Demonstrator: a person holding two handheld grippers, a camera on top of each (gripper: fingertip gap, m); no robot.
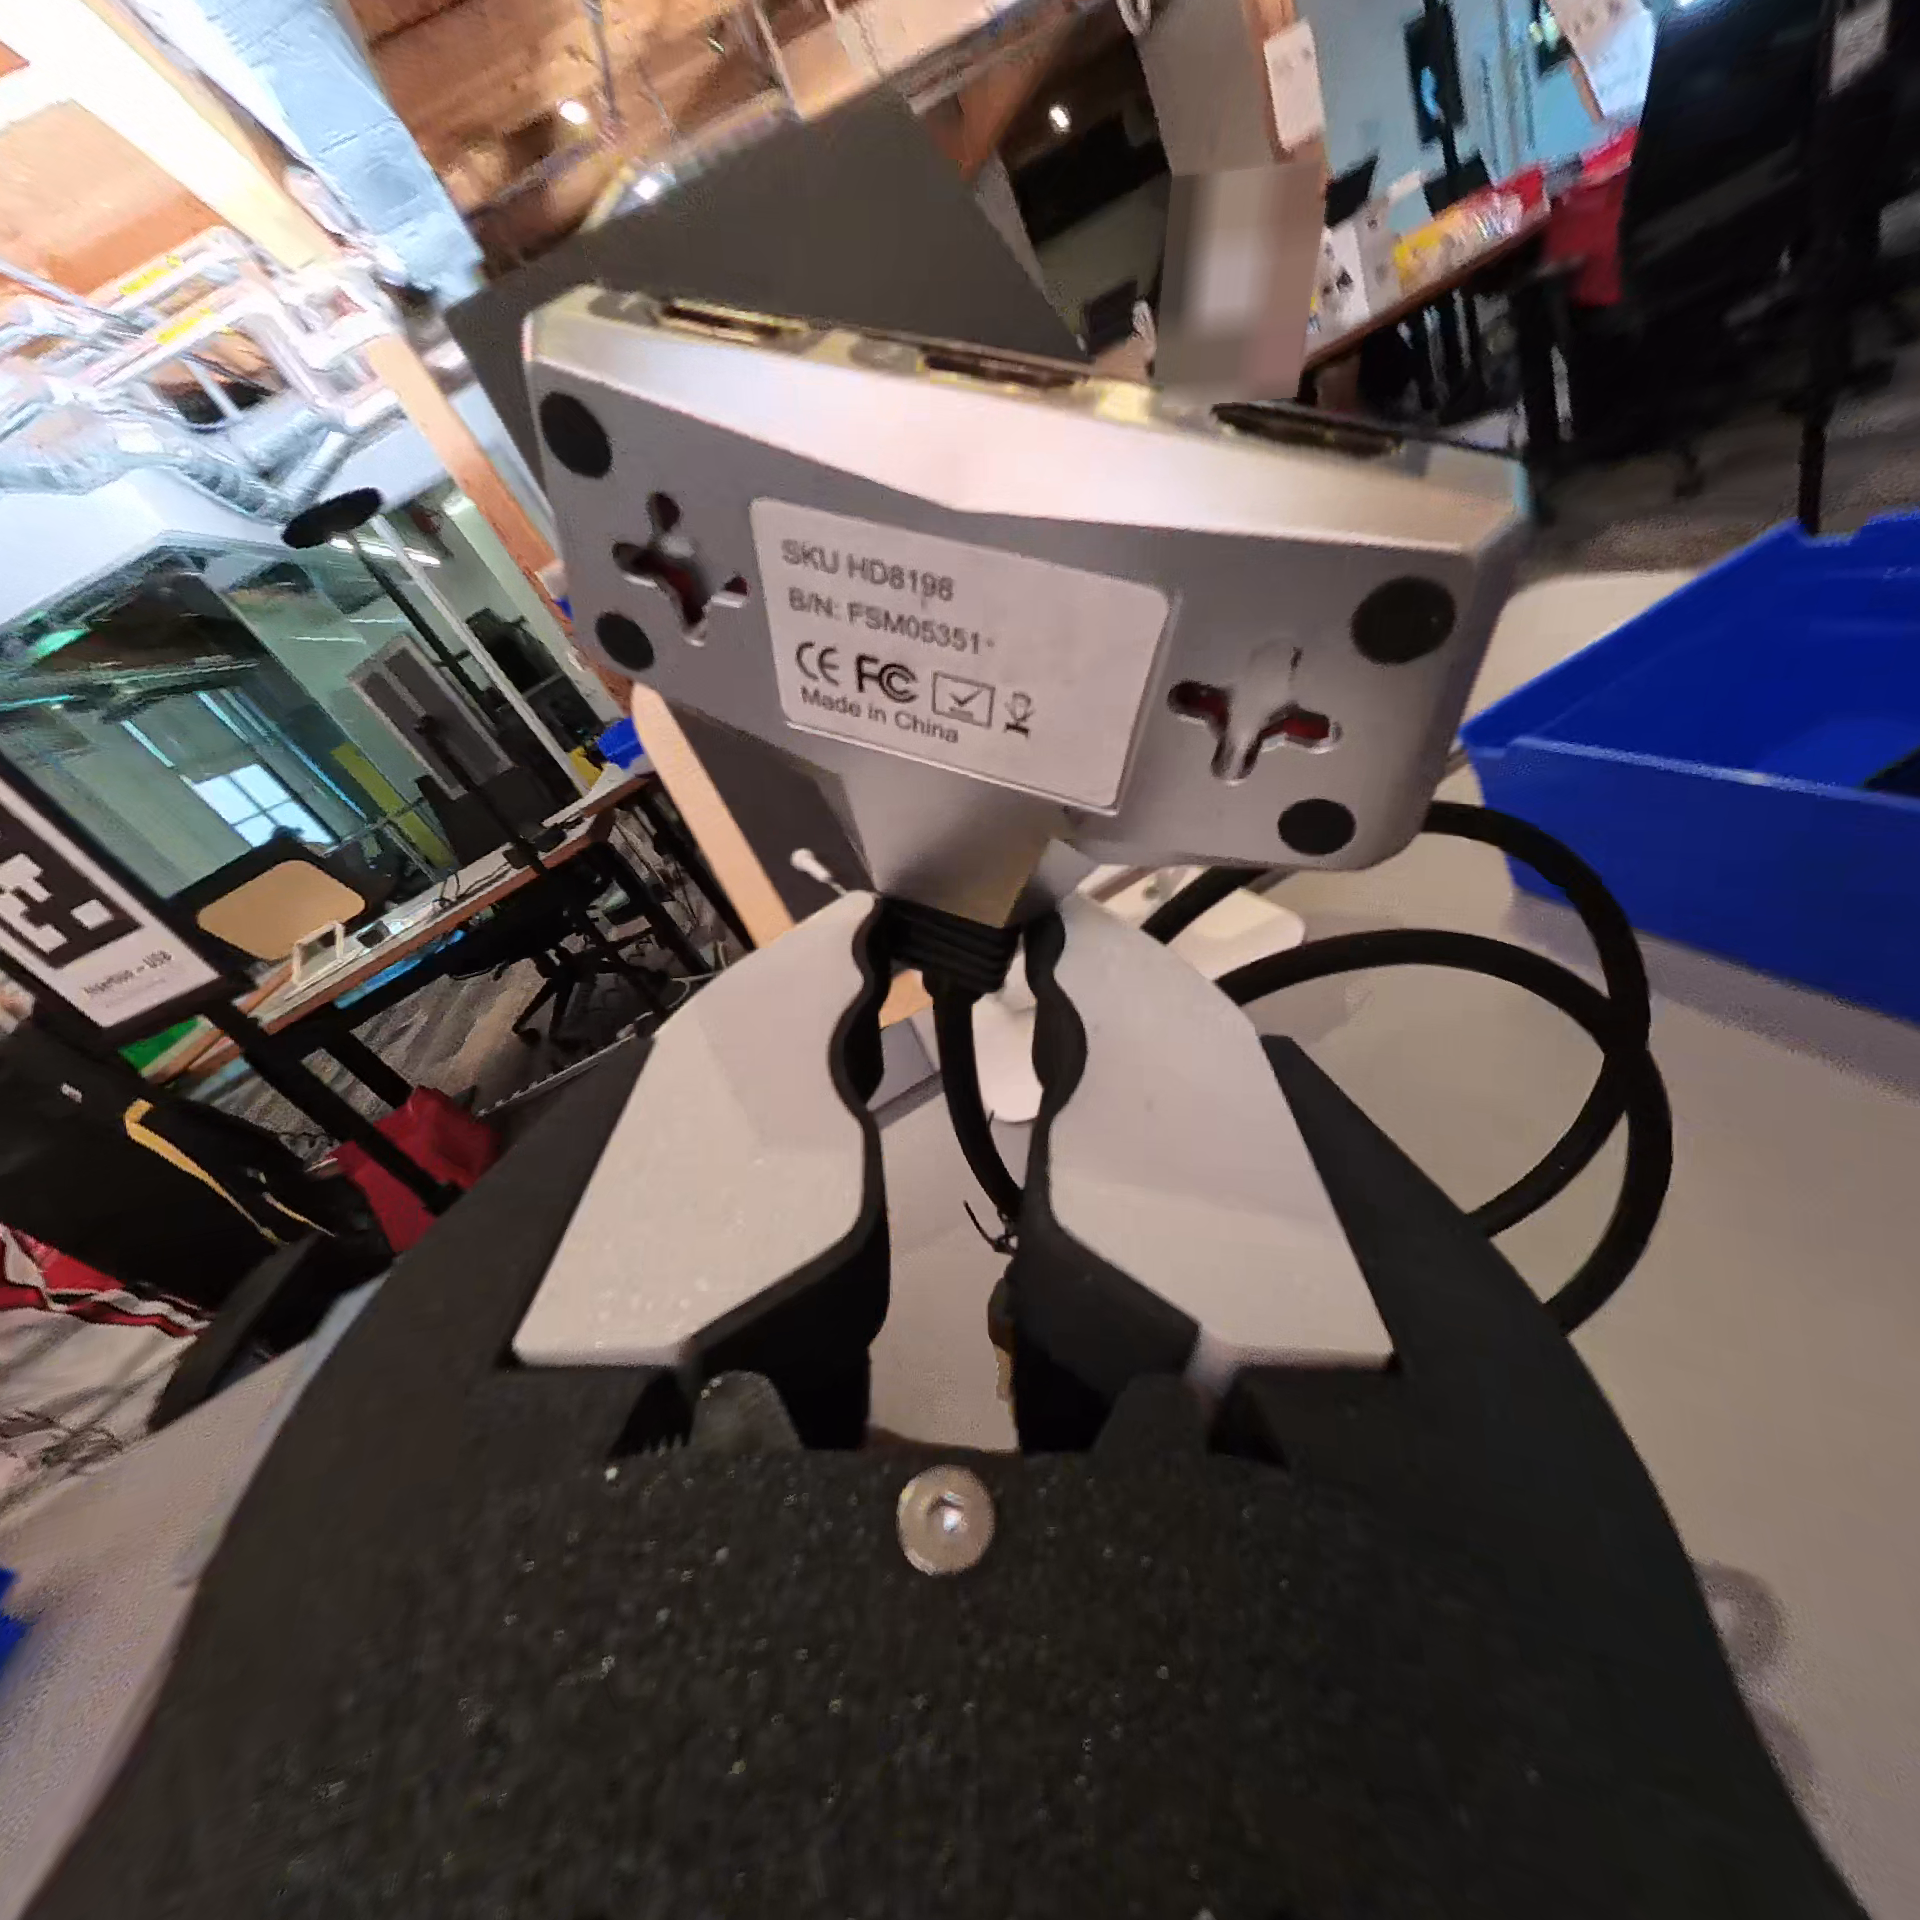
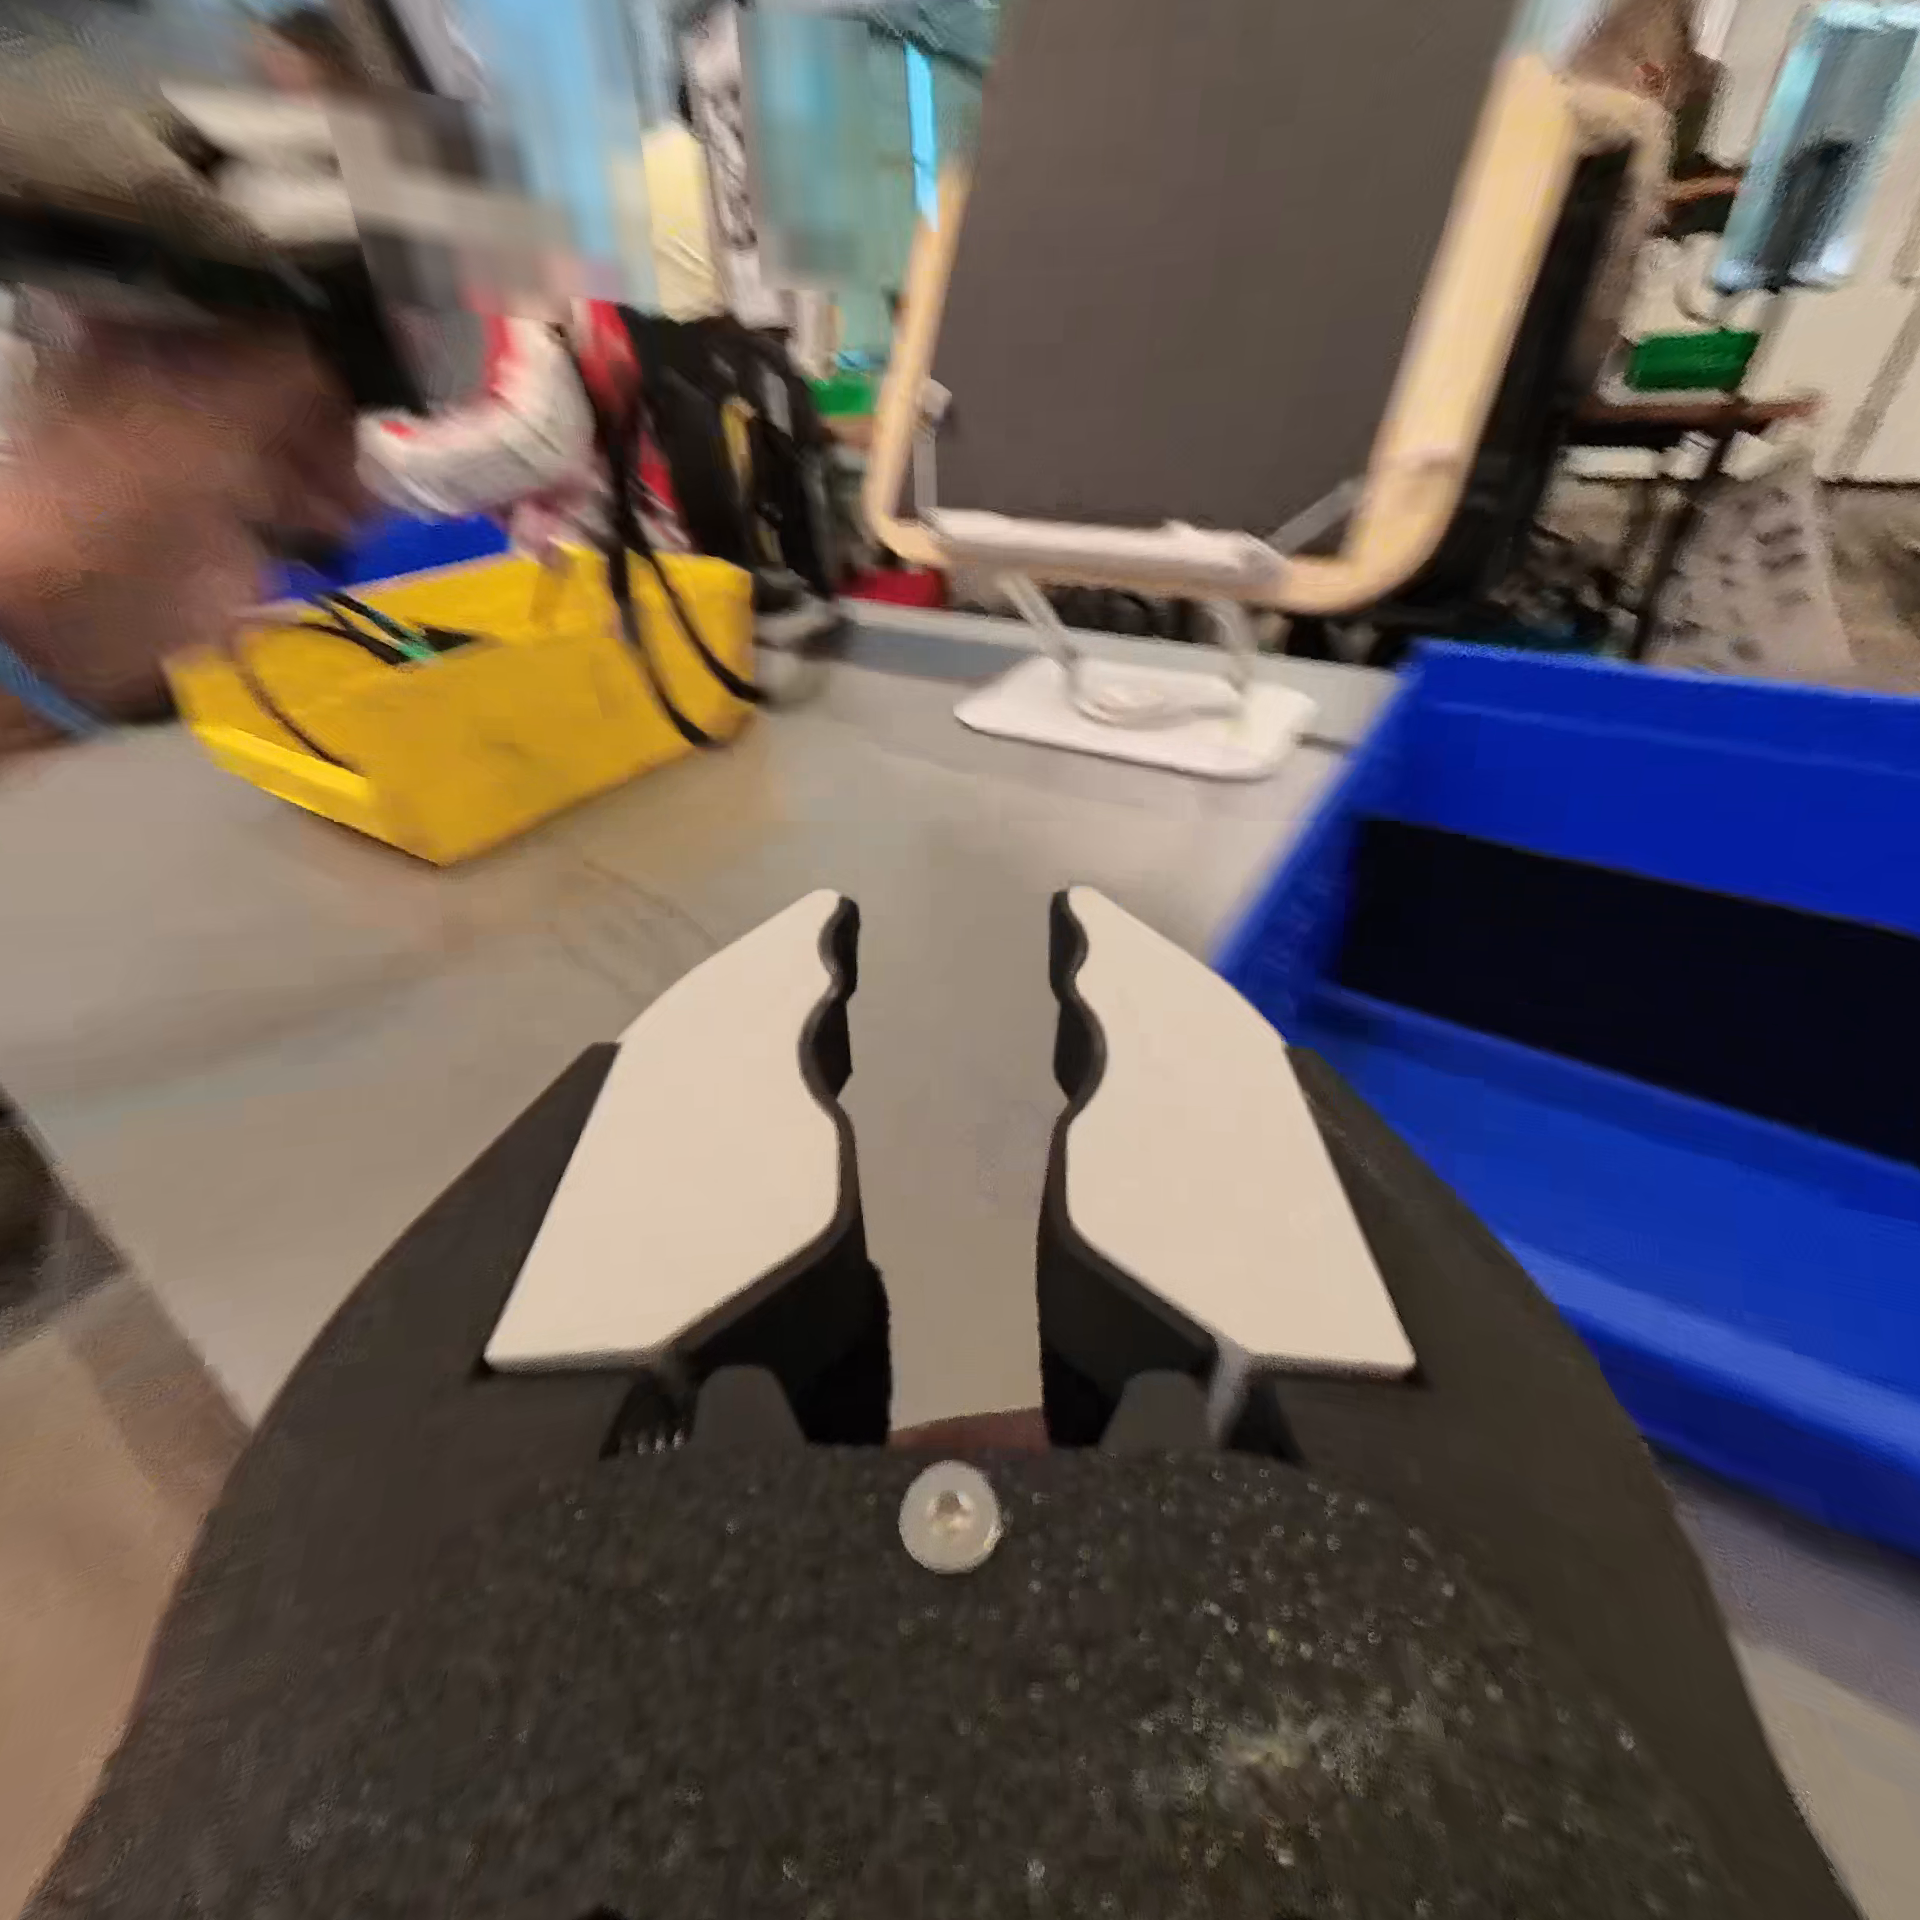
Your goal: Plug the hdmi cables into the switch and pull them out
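In the left wrist view my left gripper (image 1: 951,940) is shut on the neck of a silver HDMI switch (image 1: 997,582), where its black cable (image 1: 1600,1070) leaves it. The switch is held up off the table with its underside and white label facing the camera. Three empty ports (image 1: 997,366) show along its top edge. The black cable loops down to the right. In the right wrist view my right gripper (image 2: 954,914) is open and empty above the grey table (image 2: 312,987); the view is motion-blurred.
A blue bin (image 2: 1621,1039) stands at the right, also in the left wrist view (image 1: 1745,769). A yellow bin (image 2: 468,717) with black cables sits at the far left. A dark panel on a white stand (image 2: 1143,717) stands at the back. There is about 30 cm between the tips of the two grippers.
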